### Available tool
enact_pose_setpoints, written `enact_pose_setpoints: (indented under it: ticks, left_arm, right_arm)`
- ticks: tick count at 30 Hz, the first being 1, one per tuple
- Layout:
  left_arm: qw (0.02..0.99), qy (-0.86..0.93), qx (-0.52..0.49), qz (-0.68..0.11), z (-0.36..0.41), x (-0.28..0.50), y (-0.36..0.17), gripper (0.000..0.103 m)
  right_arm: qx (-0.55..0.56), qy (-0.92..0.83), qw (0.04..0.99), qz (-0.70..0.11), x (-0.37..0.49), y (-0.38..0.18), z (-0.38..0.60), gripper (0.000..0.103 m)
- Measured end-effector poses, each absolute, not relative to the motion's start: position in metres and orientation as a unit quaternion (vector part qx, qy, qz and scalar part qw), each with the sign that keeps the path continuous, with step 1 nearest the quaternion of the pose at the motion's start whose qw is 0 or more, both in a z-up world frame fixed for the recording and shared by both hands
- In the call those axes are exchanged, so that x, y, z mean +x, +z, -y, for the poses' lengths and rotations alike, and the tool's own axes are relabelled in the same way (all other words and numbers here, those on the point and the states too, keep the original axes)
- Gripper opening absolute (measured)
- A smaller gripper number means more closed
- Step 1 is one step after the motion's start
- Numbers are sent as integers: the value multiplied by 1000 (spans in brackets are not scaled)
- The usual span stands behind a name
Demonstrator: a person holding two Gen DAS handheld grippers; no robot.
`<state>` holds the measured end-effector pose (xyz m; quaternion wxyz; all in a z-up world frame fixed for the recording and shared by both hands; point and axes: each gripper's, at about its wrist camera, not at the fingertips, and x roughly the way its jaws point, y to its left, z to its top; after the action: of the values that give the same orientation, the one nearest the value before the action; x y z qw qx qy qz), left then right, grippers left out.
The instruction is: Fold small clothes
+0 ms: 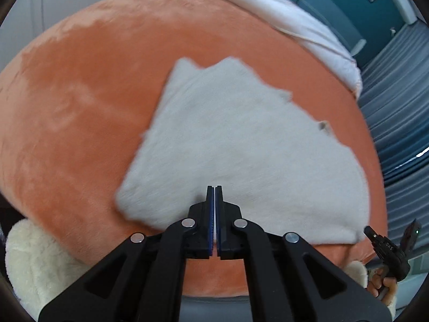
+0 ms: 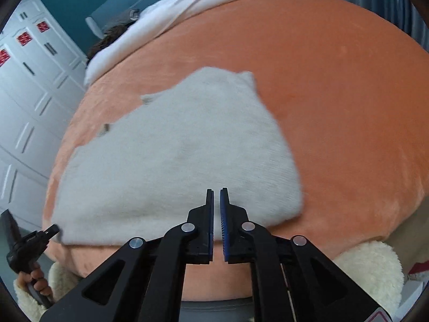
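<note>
A pale grey fuzzy garment lies flat on an orange plush blanket, its near edge straight and its far edge stepped. My left gripper hovers over the garment's near edge with its pads pressed together and no cloth between them. Over the same near edge, further right, my right gripper shows a narrow gap between its pads, also with nothing in it. The picture is blurred by motion.
A white sheet lies bunched at the blanket's far edge. Cream fleece sleeves frame the near corners. A hand grips the other tool's handle. White cabinets stand left, a blue-grey pleated curtain right.
</note>
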<state>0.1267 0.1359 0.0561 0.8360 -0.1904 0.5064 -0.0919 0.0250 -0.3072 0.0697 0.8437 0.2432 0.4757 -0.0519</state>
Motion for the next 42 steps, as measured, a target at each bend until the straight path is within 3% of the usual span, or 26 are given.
enact_pose_setpoints:
  ticks: [3, 7, 8, 15, 18, 20, 24, 28, 31, 33, 35, 36, 38, 40, 41, 42]
  left_arm:
    - [842, -90, -145, -512, -107, 145, 53, 8]
    - [836, -66, -143, -525, -100, 159, 23, 8]
    - [833, -70, -160, -525, -106, 158, 23, 9]
    - [822, -90, -181, -532, -122, 159, 20, 9]
    - [821, -85, -172, -538, -116, 163, 22, 9]
    - [821, -81, -168, -539, -114, 164, 23, 9]
    - [821, -78, -165, -540, -113, 163, 22, 9]
    - [826, -74, -146, -539, -109, 165, 36, 9]
    - [835, -72, -153, -523, -115, 176, 53, 26]
    - [842, -69, -162, -509, -122, 196, 63, 58]
    - [846, -64, -169, -501, -128, 221, 64, 74]
    - [846, -64, -169, -502, -130, 233, 61, 75]
    - [836, -56, -164, -520, -129, 262, 47, 72]
    - [828, -60, -155, -535, -126, 278, 38, 44]
    - [825, -66, -146, -542, -122, 284, 35, 13]
    - [825, -69, -143, -542, -120, 287, 35, 5]
  right_arm:
    - [219, 24, 855, -468, 64, 77, 246, 9]
    - [180, 54, 840, -509, 104, 44, 191, 6]
    - [178, 45, 840, -510, 105, 37, 195, 0]
    - [274, -71, 828, -485, 51, 29, 332, 0]
    - [249, -113, 835, -477, 48, 50, 340, 0]
    - [244, -108, 845, -464, 54, 63, 341, 9]
    - [242, -102, 856, -445, 79, 78, 344, 12]
    - [238, -104, 858, -442, 105, 83, 349, 33]
    - [223, -108, 862, -442, 122, 80, 347, 55]
    - [214, -115, 862, -445, 130, 76, 350, 62]
    - [211, -123, 857, -453, 143, 70, 352, 67]
    - [212, -125, 853, -459, 149, 64, 352, 68]
    - [209, -125, 843, -480, 165, 52, 355, 68]
    - [194, -108, 838, -498, 177, 42, 349, 65]
    - [182, -95, 838, -505, 182, 40, 344, 38]
    - [172, -78, 840, -510, 185, 41, 338, 17]
